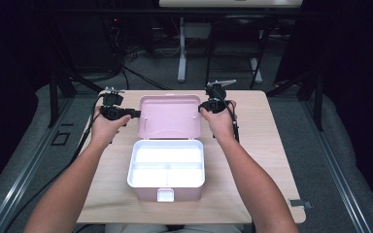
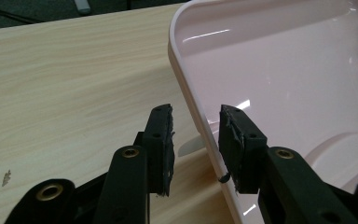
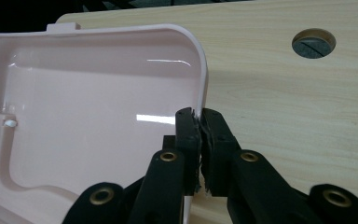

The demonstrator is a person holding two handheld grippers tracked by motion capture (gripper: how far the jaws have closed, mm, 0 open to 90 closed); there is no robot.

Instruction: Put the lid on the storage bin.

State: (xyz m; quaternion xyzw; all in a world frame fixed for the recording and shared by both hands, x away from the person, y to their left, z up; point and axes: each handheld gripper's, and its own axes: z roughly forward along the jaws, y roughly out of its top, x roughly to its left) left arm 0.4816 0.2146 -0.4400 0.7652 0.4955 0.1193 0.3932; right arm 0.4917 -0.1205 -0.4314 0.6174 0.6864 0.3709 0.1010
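pink storage box (image 1: 165, 187) sits at the middle of the wooden table (image 1: 257, 145), its white tray (image 1: 166, 165) of compartments facing up and its white latch (image 1: 165, 195) on the near wall. its lid (image 1: 170, 115) is thrown open and lies back on the far side, hollow inside facing up, long axis running left to right like the box itself. the left gripper (image 1: 135, 114) is at the lid's left edge; in the left gripper view its pads (image 2: 161, 147) stand apart with the lid's rim (image 2: 193, 112) between them, one pad outside over the wood, the other inside the lid, neither pressing on it. the right gripper (image 1: 202, 107) is at the lid's right edge, and in the right gripper view its jaws are pinched tight on the rim (image 3: 203, 79). the hinge between lid and box is hard to make out from the high view. a round hole (image 3: 313, 43) in the table shows far right of the lid. the lid's near corners are cut off in both gripper views.
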